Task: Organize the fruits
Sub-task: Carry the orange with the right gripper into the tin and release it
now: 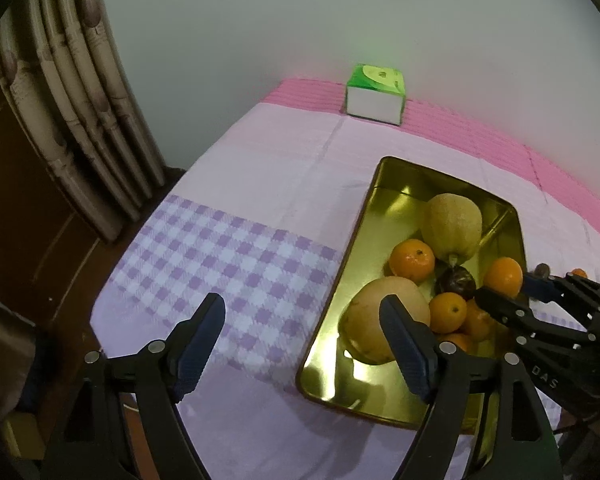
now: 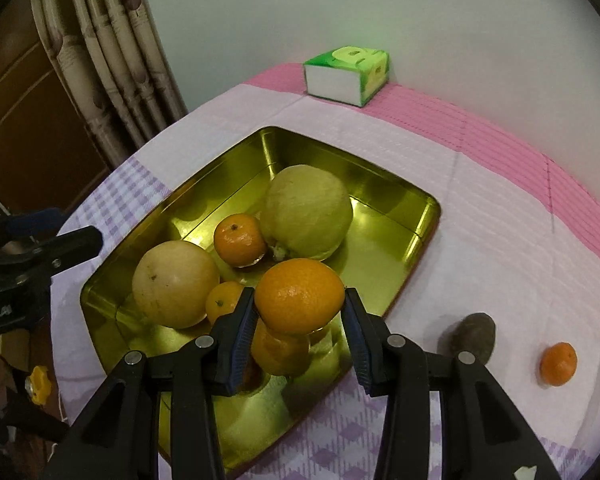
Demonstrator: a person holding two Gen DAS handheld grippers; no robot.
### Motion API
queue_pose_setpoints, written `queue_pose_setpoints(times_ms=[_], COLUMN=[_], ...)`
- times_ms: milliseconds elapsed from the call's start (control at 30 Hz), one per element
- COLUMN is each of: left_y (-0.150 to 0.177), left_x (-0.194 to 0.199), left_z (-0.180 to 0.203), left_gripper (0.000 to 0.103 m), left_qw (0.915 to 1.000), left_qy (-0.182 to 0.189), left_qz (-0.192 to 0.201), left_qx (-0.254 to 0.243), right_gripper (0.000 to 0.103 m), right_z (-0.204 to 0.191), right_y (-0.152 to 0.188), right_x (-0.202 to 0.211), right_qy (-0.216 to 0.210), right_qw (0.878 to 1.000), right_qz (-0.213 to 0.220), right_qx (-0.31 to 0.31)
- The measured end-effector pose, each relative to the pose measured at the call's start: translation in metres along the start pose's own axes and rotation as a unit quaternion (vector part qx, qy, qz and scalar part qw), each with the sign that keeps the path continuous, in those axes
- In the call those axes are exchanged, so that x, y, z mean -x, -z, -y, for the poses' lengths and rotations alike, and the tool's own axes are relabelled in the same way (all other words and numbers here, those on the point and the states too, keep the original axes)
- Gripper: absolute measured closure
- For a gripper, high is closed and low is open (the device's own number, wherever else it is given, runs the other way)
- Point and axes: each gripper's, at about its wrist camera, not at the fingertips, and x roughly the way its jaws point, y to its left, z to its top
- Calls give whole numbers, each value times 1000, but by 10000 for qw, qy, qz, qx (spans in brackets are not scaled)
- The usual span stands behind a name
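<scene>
Two big pale fruits sit in the gold tray (image 1: pixel 336 312) in the left wrist view: a yellow-green one (image 1: pixel 454 226) toward the far end and a rounder tan one (image 1: pixel 380 316) at the near end. Around them lie small oranges; one (image 1: pixel 413 260) is between the two big fruits, another (image 1: pixel 447 312) is just right of the tan one, and more lie partly hidden behind the other gripper. One dark purple fruit (image 1: pixel 456 282) rests among them. The left gripper (image 1: pixel 304 312) hangs over the checked cloth (image 1: pixel 220 256) beside the tray, fingers spread wide with nothing between them. The right gripper (image 1: pixel 504 294) reaches in from the right with an orange (image 1: pixel 502 276) at its tip; the letters "DAS" show on its arm. One green and white tissue box (image 1: pixel 374 96) stands at the far edge by the wall. In the right wrist view, the right gripper (image 2: pixel 300 300) is clamped on a smooth, bright orange (image 2: pixel 300 296), held above the near part of the tray (image 2: pixel 400 236), over another orange (image 2: pixel 280 352). Two smaller oranges (image 2: pixel 240 240) (image 2: pixel 224 302) lie by the two big fruits (image 2: pixel 306 212) (image 2: pixel 176 284). Outside the tray, on the cloth to the right, lie one dark fruit (image 2: pixel 470 338) and one small orange (image 2: pixel 558 364), well apart from each other. The tissue box's (image 2: pixel 346 74) print is too blurred to read.
</scene>
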Motion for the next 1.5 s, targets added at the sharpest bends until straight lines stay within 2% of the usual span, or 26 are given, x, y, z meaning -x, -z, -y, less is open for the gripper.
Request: queue_pose_setpoints(times_ms=[500, 1500], left_y=[0, 4], left_x=[-10, -16], left_z=[-10, -6], left_gripper=[23, 23], left_qw=[9993, 9993], left_qy=[-282, -279], left_qz=[-123, -194], left_qx=[189, 124], right_gripper=[63, 62], right_z=[-5, -5], right_y=[-4, -4], right_x=[-16, -12], right_qy=[112, 55], right_qw=[9999, 10000], right_qz=[-79, -17], right_qx=[53, -4])
